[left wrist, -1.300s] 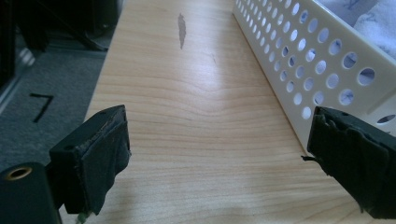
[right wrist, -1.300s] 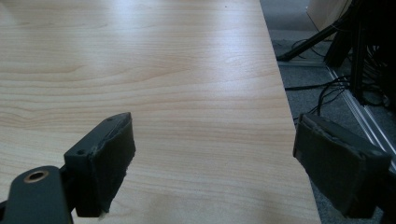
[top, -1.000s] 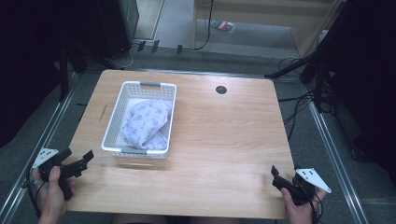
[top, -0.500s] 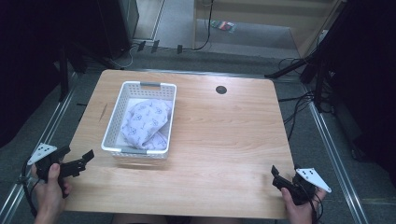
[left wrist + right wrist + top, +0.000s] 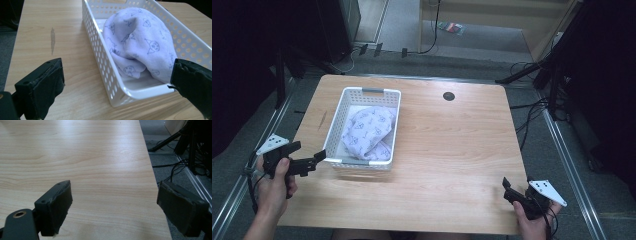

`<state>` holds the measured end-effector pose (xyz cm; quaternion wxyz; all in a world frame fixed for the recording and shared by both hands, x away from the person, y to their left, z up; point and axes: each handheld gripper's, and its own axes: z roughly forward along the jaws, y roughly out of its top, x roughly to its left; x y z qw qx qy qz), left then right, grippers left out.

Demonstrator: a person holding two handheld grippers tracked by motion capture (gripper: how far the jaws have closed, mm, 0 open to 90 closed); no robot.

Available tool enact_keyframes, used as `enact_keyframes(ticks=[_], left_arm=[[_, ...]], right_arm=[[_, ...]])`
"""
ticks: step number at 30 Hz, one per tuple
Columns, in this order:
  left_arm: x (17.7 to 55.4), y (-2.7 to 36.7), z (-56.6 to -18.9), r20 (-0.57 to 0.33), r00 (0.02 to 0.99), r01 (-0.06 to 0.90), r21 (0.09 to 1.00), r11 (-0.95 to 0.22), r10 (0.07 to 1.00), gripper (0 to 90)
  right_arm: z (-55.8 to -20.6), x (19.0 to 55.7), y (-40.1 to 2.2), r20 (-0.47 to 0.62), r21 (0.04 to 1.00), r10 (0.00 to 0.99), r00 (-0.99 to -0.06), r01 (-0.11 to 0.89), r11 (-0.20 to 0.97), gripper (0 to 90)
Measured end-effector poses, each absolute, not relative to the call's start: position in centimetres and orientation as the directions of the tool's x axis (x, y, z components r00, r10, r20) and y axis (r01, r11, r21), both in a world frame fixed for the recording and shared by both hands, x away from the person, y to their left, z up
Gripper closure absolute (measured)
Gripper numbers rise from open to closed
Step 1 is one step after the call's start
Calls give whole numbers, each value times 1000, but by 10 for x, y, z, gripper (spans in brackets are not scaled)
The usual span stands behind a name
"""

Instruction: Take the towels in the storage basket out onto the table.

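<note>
Reaching lower left with left gripper [image 5: 312, 159] spread wide, empty, right gripper [image 5: 512, 192] likewise spread; risked snagging basket [image 5: 338, 125] rim, missing cloth [image 5: 369, 131].

Left black two-jaw gripper [image 5: 307, 155] at seven o'clock, jaws just opened wide, nothing between. Right black two-jaw gripper [image 5: 508, 189] at five o'clock, jaws spread, empty.

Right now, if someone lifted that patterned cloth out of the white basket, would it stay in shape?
Probably not. The cloth lies bunched in soft folds, so it would likely droop. It looks thin and light. The basket might shift if it snags.
</note>
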<state>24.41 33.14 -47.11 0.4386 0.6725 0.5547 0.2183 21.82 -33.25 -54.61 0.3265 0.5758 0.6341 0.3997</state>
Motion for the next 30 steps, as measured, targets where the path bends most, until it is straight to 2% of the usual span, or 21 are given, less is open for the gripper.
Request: enact_keyframes(ticks=[19,30], left_arm=[[287,309,-446,-166,329,631,771,-86,930,0],[311,285,-446,-152,356,679,720,-143,922,0]], right_arm=[[-546,218,-332,46,881,991,-122,472,17,130],[-546,219,-332,47,881,992,-120,474,15,130]])
